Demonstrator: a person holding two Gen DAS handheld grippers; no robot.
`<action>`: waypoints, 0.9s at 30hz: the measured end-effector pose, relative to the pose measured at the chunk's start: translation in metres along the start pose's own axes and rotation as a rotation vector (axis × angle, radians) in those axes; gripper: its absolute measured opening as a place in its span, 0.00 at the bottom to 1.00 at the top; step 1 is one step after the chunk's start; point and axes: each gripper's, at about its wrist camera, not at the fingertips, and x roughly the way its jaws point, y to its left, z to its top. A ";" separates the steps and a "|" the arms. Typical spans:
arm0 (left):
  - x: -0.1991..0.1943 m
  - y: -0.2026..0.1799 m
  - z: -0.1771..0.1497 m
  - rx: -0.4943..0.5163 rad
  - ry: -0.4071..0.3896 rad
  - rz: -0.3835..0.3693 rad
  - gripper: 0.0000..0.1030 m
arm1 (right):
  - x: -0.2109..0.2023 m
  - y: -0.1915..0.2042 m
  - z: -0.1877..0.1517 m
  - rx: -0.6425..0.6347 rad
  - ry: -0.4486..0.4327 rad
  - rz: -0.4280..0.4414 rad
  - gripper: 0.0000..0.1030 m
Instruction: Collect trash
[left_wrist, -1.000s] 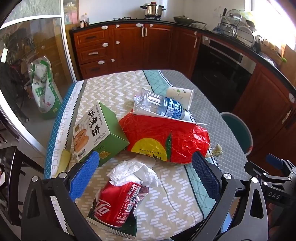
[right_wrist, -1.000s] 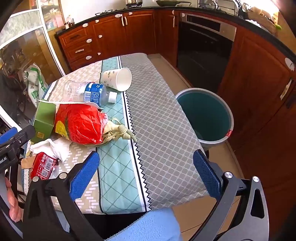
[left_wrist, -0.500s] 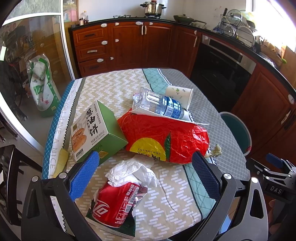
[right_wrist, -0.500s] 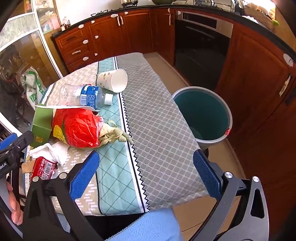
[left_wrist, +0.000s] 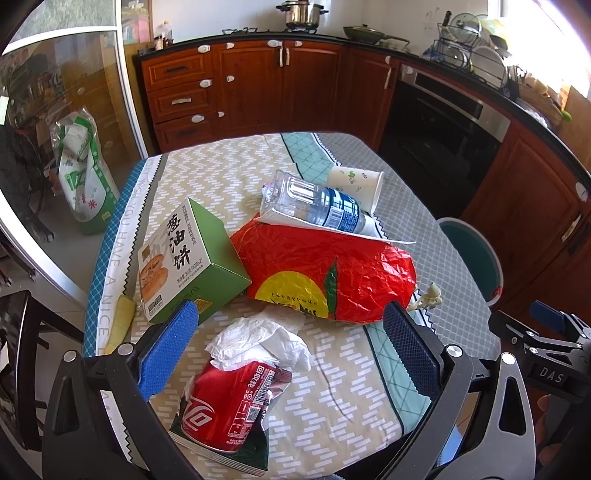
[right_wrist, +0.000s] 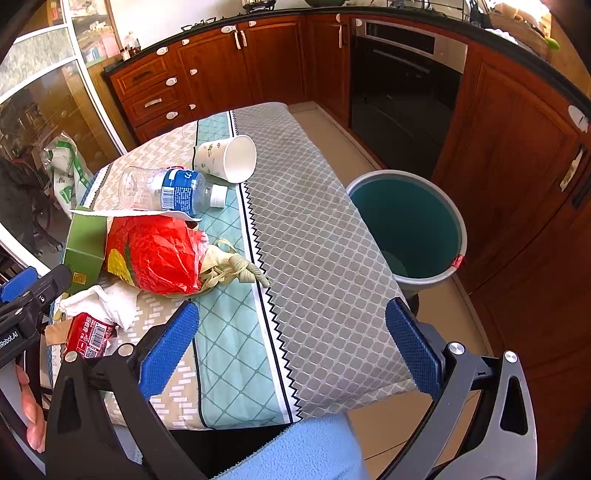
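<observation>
Trash lies on a cloth-covered table (left_wrist: 207, 173): a crushed red can (left_wrist: 225, 406) under a white tissue (left_wrist: 258, 339), a green box (left_wrist: 184, 258), a red bag (left_wrist: 332, 273), a clear bottle (left_wrist: 314, 203) and a paper cup (left_wrist: 356, 181). My left gripper (left_wrist: 291, 347) is open and empty, its jaws either side of the can and tissue, above them. My right gripper (right_wrist: 291, 347) is open and empty over the table's near edge (right_wrist: 332, 258). The can (right_wrist: 88, 332), bag (right_wrist: 159, 254), bottle (right_wrist: 162, 188) and cup (right_wrist: 229, 158) show in the right wrist view.
A teal bin (right_wrist: 410, 221) stands on the floor right of the table; its rim also shows in the left wrist view (left_wrist: 476, 254). Wooden cabinets (left_wrist: 280, 81) and an oven (right_wrist: 402, 85) line the far side. A knotted cloth (right_wrist: 236, 269) lies by the bag.
Both grippers have drawn back and up a little from the table. Both stay open and nothing was picked up.
</observation>
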 end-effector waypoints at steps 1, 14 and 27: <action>0.000 0.000 0.000 0.000 0.001 0.000 0.97 | 0.000 0.000 0.000 0.000 0.001 0.001 0.94; 0.002 0.001 -0.001 -0.002 0.006 0.004 0.97 | 0.003 0.004 -0.003 -0.004 0.011 0.002 0.94; 0.004 0.002 -0.002 -0.001 0.011 0.001 0.97 | 0.005 0.004 -0.003 -0.005 0.023 0.001 0.94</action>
